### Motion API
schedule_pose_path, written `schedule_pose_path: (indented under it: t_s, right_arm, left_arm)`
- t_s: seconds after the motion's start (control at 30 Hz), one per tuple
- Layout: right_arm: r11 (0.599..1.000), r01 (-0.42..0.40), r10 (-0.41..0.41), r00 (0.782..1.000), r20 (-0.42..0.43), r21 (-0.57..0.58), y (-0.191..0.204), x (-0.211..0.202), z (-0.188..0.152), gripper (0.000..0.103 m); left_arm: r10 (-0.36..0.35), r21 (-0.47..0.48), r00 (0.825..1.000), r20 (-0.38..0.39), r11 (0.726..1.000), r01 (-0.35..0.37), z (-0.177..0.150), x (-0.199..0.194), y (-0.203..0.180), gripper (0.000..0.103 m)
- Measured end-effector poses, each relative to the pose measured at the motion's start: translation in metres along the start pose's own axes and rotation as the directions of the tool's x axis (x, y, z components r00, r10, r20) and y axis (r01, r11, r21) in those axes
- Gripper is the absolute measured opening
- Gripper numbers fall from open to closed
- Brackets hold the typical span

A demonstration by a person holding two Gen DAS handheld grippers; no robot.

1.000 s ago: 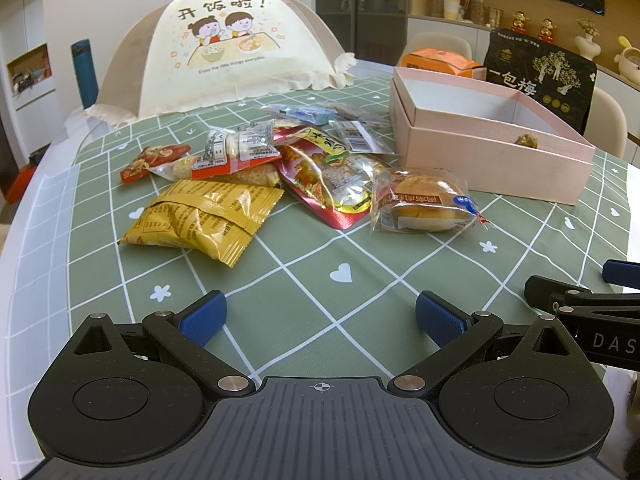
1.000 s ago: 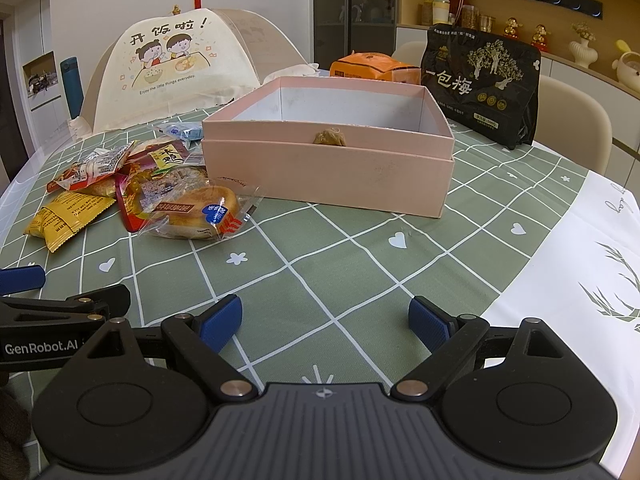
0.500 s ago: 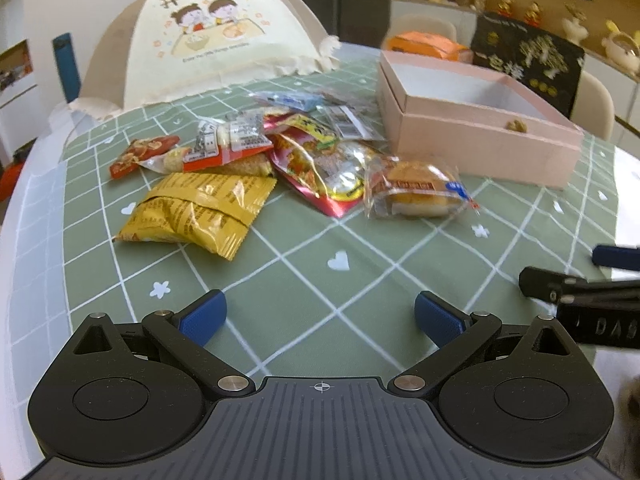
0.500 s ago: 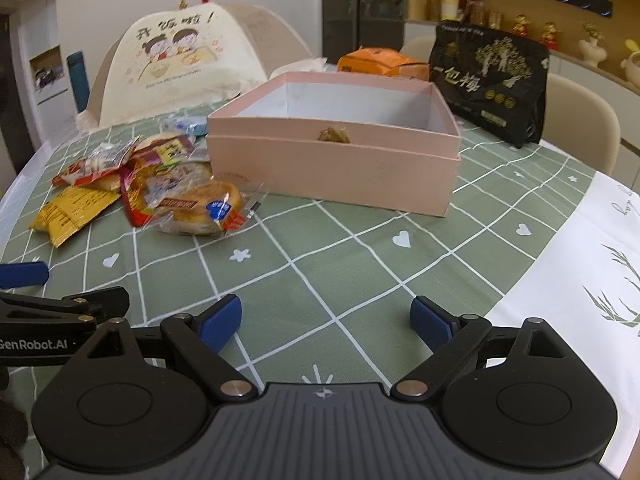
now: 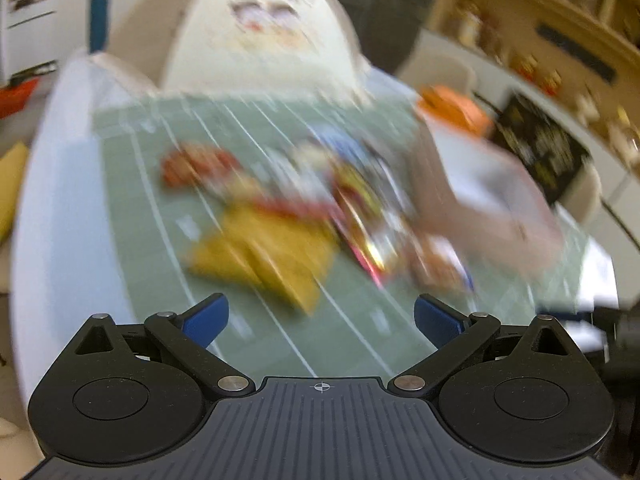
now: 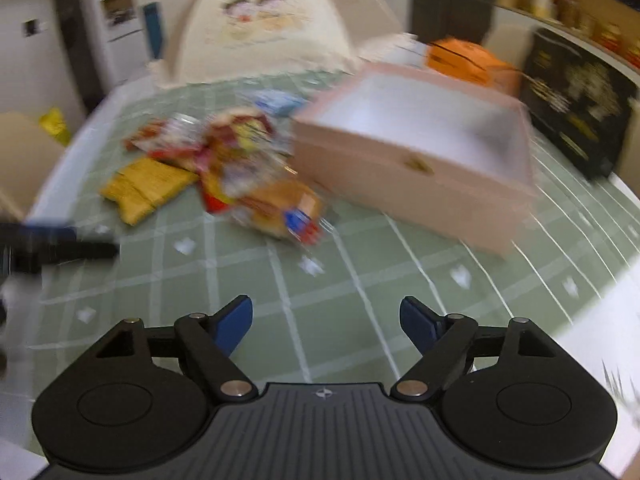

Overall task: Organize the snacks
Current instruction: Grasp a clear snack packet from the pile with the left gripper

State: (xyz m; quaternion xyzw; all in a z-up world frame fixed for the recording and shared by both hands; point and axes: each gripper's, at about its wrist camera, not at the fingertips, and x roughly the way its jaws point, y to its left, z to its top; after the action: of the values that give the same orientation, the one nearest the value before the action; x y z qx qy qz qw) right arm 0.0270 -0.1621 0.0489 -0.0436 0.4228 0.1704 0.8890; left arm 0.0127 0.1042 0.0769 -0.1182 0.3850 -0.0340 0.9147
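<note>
Left gripper (image 5: 320, 316) and right gripper (image 6: 326, 320) gape wide, empty, above the green checked worktop (image 6: 360, 280); views blurred.

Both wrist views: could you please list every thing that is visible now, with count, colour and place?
Open cardboard box: one, pink, right part of the table.
Crinkled snack packet: one, yellow, nearest the table's left edge in the pile.
Wrapped bun: one, golden-brown, in front of the box's left corner.
Other snack packets: blurred, red and mixed, count unclear.
Checked tablecloth: one, green.
Mesh food cover: one, cream, far end.
Paper carton: one, orange, behind the box.
Printed bag: one, black, far right.
Left gripper: open, empty.
Right gripper: open, empty.
</note>
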Motion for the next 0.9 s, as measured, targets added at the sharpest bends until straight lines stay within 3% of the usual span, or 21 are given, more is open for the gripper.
schedule_pose_path:
  t_s: [0.1,0.2,0.3,0.4,0.57,0.6,0.67,0.7,0.77,0.9]
  right_arm:
    - [0.998,-0.055,0.055,0.998,-0.028,0.023,0.005,0.004,0.024,0.082]
    - [0.995,-0.07,0.073,0.996,-0.042,0.069,0.005,0.006,0.044,0.082]
    - [0.999,-0.021,0.023,0.999,-0.041,0.04,0.009,-0.002,0.062,0.082]
    - [0.998,0.064,-0.064,0.998,-0.023,-0.003,0.014,-0.01,0.072,0.082]
    - [0.987,0.146,-0.138,0.984,-0.112,0.07,0.013,0.002,0.065,0.081]
    - [0.983,0.163,-0.151,0.981,-0.125,0.089,0.012,0.004,0.061,0.081]
    - [0.973,0.186,-0.167,0.976,-0.141,0.134,0.007,0.008,0.053,0.081]
    - [0.97,0.188,-0.166,0.975,-0.145,0.154,0.004,0.01,0.049,0.081]
    - [0.965,0.19,-0.164,0.975,-0.154,0.18,-0.004,0.017,0.044,0.08]
    - [0.948,0.233,-0.201,0.967,-0.16,0.216,-0.014,0.032,0.046,0.079]
  left_arm:
    - [0.028,-0.05,0.999,-0.014,0.998,-0.029,0.049,0.017,0.028,0.103]
    - [0.042,-0.008,0.999,0.027,0.999,-0.041,0.093,0.047,0.031,0.103]
    - [-0.075,0.053,0.996,0.054,0.996,0.072,0.134,0.082,0.009,0.103]
    - [-0.156,0.156,0.988,0.015,0.976,0.152,0.169,0.133,-0.03,0.103]
    - [-0.047,0.365,0.998,-0.03,0.929,0.055,0.2,0.24,-0.081,0.102]
    - [-0.027,0.403,0.998,-0.055,0.914,0.047,0.201,0.259,-0.087,0.095]
    - [-0.013,0.477,0.994,-0.112,0.876,0.066,0.193,0.281,-0.092,0.05]
    - [-0.044,0.503,0.991,-0.127,0.858,0.102,0.189,0.283,-0.09,0.03]
    - [-0.106,0.54,0.983,-0.152,0.824,0.173,0.176,0.27,-0.085,0.024]
    - [-0.176,0.668,0.966,-0.19,0.698,0.258,0.133,0.223,-0.076,0.023]
